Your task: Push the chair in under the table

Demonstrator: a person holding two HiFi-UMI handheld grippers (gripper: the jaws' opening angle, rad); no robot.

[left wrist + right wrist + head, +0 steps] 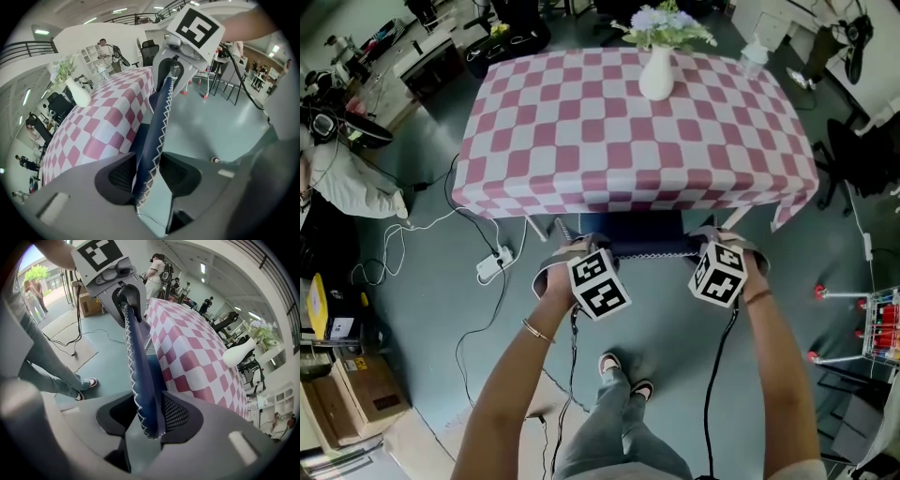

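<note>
Grey-green workshop floor, table [487, 141] under a pink-white checked cloth, white vase [656, 73] of flowers at its far side. Chair [649, 234] is tucked in at the near edge; only the dark blue stitched backrest top shows past the cloth hem. Left gripper [149, 174] and right gripper [145, 416] straddle that top edge, one near each end, angled down. Probably two contact points to keep the push square to the table. Both sets of jaws stand apart: the backrest leans on one pad and floor shows through the gap at the other, so no pinch. Judged: push about done. Seat and legs hidden under the cloth, depth under the table can't be told.
</note>
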